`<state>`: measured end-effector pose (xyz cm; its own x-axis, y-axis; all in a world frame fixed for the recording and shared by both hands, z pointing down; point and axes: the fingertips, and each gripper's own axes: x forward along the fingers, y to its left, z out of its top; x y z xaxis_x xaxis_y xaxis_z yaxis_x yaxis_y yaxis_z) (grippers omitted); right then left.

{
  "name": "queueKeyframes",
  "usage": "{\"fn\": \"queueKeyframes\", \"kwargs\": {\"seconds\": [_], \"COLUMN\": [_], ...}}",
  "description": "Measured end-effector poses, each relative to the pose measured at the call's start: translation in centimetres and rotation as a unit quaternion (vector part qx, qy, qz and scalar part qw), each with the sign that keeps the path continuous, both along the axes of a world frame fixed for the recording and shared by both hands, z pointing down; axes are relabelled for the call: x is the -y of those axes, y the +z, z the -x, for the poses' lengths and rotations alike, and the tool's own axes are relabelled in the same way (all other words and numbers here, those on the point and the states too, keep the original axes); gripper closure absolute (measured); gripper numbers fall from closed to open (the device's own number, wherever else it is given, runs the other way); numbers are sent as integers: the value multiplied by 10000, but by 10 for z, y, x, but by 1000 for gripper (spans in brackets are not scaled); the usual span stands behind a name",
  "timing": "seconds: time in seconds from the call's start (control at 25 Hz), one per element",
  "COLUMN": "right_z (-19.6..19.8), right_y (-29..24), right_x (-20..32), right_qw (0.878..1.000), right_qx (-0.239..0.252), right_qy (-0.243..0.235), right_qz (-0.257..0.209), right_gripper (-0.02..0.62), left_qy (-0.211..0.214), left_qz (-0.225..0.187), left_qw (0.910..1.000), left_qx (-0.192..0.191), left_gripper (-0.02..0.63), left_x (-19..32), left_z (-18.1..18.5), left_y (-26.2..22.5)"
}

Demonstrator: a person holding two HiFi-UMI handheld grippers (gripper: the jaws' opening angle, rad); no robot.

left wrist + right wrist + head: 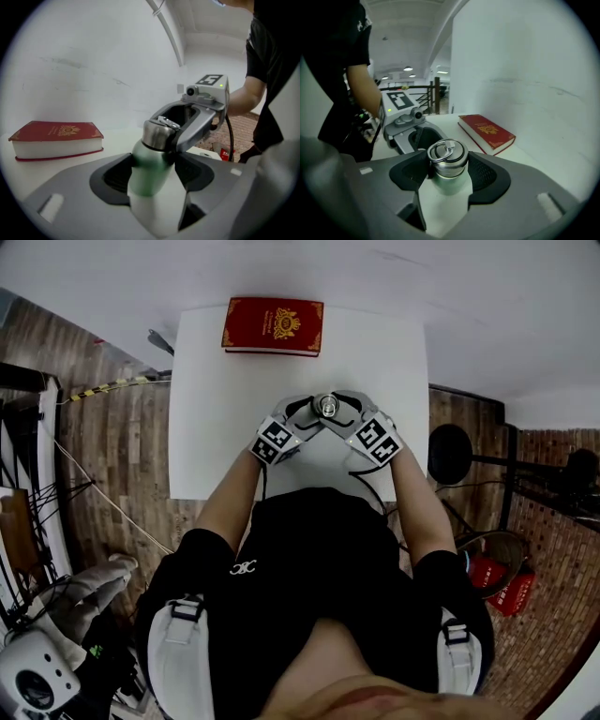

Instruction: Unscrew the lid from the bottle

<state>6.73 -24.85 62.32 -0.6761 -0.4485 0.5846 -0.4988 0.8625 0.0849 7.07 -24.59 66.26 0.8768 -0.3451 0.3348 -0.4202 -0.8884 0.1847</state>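
A pale green bottle [151,171] with a steel lid [447,154] that carries a ring stands upright on the white table [216,427], close in front of me. My left gripper [153,177] has both dark pads against the bottle's body, low down. From the opposite side my right gripper [448,169] sits higher, its pads [487,173] closed on the lid. In the head view the two grippers, left [309,414] and right [345,414], meet round the lid [327,407]. The right gripper's fingers [197,119] show behind the lid in the left gripper view.
A red hardback book [273,324] lies flat at the table's far edge, against a white wall. The table's near edge is by my body. Brick-pattern floor, cables and stands surround the table on both sides.
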Motion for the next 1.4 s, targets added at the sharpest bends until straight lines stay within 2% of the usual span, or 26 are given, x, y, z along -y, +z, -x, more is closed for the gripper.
{"fn": "queueKeyframes", "kwargs": {"seconds": [0.08,0.16,0.24,0.28,0.36,0.44,0.52,0.56,0.64,0.72,0.76,0.84,0.96,1.24,1.28,1.4], "right_z": [-2,-6,-9,-9,-9,-12,-18,-20,-23,-24,-24,-21,-13,-8,-10,-12], "right_y": [6,14,20,19,11,-3,-13,-18,-28,-37,-39,-38,-30,-14,-13,-10], "right_x": [2,4,2,1,2,2,-2,-4,-6,-6,-5,0,8,17,17,19], "right_qw": [9952,9859,9792,9794,9875,9965,9990,9966,9808,9539,9412,9242,9149,9075,9073,9174], "right_qx": [-478,-908,-1223,-1261,-1018,-466,205,554,1311,1942,2106,2126,1809,1357,1294,1233], "right_qy": [-828,-1366,-1571,-1525,-1140,-557,125,530,1437,2290,2636,3140,3509,3894,3922,3713], "right_qz": [200,346,399,395,387,413,366,293,136,-31,-148,-455,-838,-798,-784,-730], "right_gripper": [337,342,342,342,331,300,295,295,296,298,296,296,295,298,330,351], "left_qy": [40,80,105,103,86,56,20,2,-35,-69,-87,-123,-154,-149,-147,-153], "left_qz": [33,50,74,90,106,114,119,117,118,126,132,147,163,165,167,176], "left_qw": [10000,9999,9999,9999,9999,9999,9999,9999,9999,9999,9999,9998,9997,9997,9997,9997], "left_qx": [25,56,71,62,45,43,51,51,43,42,44,51,60,57,55,54], "left_gripper": [267,267,267,267,265,265,265,265,265,265,265,265,265,265,265,265], "left_x": [4,7,7,6,5,6,7,8,9,9,10,11,12,9,8,10], "left_z": [-1,-1,-2,-2,-2,-2,-1,0,0,-1,-1,-1,0,-1,-1,-2], "left_y": [3,6,6,5,5,6,8,9,11,12,12,13,12,10,10,11]}}
